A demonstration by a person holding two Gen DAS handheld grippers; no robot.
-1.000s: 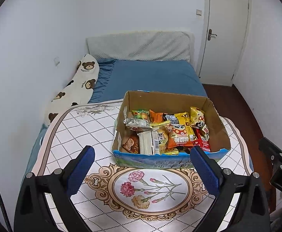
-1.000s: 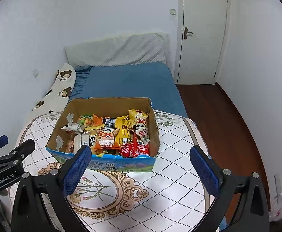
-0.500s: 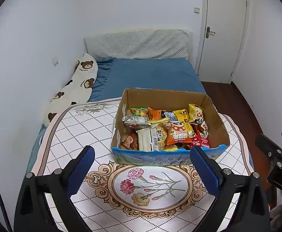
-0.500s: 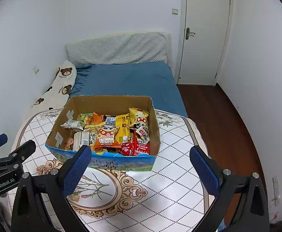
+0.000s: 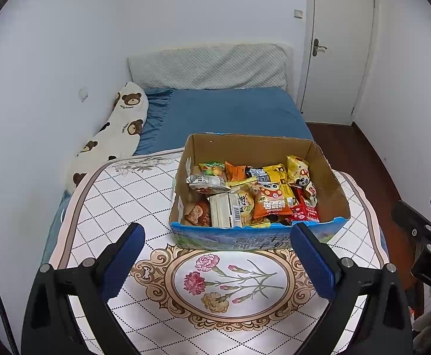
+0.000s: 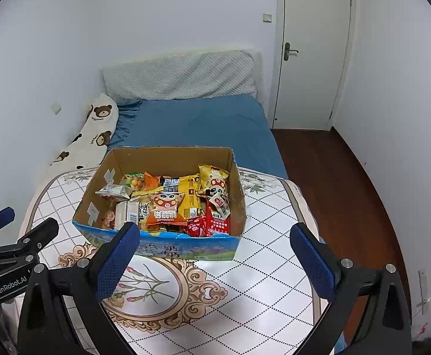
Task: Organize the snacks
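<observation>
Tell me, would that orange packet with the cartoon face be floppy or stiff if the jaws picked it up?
Probably floppy: the orange packet looks like a thin, puffy foil bag. Likely light for its size, as it lies on top of the other snacks in the cardboard box. Its glossy film could be slippery, and the contents might crush under a hard squeeze.

we look from two wrist cameras, each sitting just behind its own hand-held gripper and facing forward and down along the fingers. the left hand-held gripper [image 5: 215,254] sees the cardboard box [image 5: 257,236] near, ahead and slightly to its right; the right hand-held gripper [image 6: 215,254] sees it ahead and to its left. both views share the box, the table [image 5: 121,207], the bed [image 5: 230,112] beyond and the door [image 5: 338,47].
</observation>
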